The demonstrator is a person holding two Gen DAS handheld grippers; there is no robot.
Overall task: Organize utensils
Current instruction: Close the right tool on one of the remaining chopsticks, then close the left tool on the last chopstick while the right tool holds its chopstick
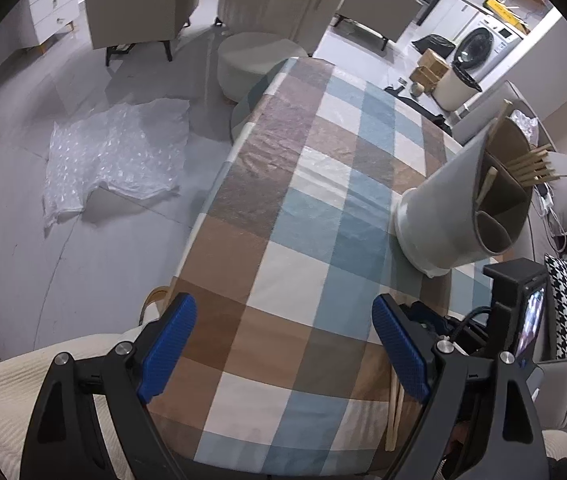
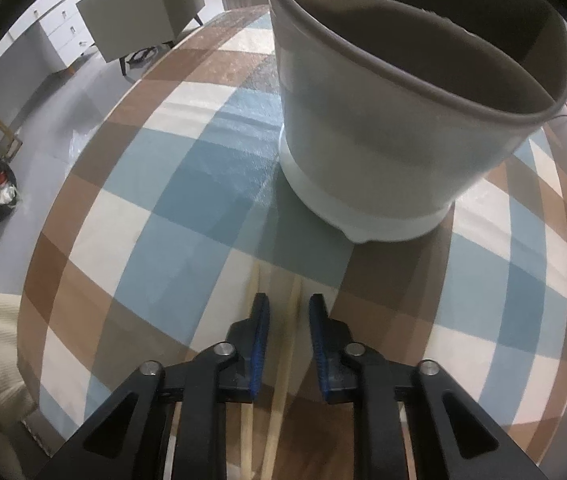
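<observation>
Two loose chopsticks (image 2: 293, 300) flat on the checked tablecloth (image 2: 163, 200), side by side, just in front of the grey holder (image 2: 363, 140), tips pointing at its base w/o touching it. Right claw (image 2: 289, 304) down over them, jaws narrowed but not shut: one stick in the gap between the blue pads (image 2: 260, 340), w/ daylight on both sides, so no grip visible. Other stick under the left-hand finger, outside the gap.

Holder upright on the cloth, split into compartments inside. In the left cam, a bunch of other chopsticks (image 1: 531, 166) in one compartment, sticking up past the rim, plus a single one in the next compartment.

Left claw (image 1: 283, 312) wide open, nothing between the pads, hanging over the near end of the table, well apart from the holder.

Further out: bubble wrap (image 1: 115, 152) on the floor, round stool (image 1: 251, 64) at the far table end, armchair (image 1: 139, 0), washing machine (image 1: 483, 46) in the back.
</observation>
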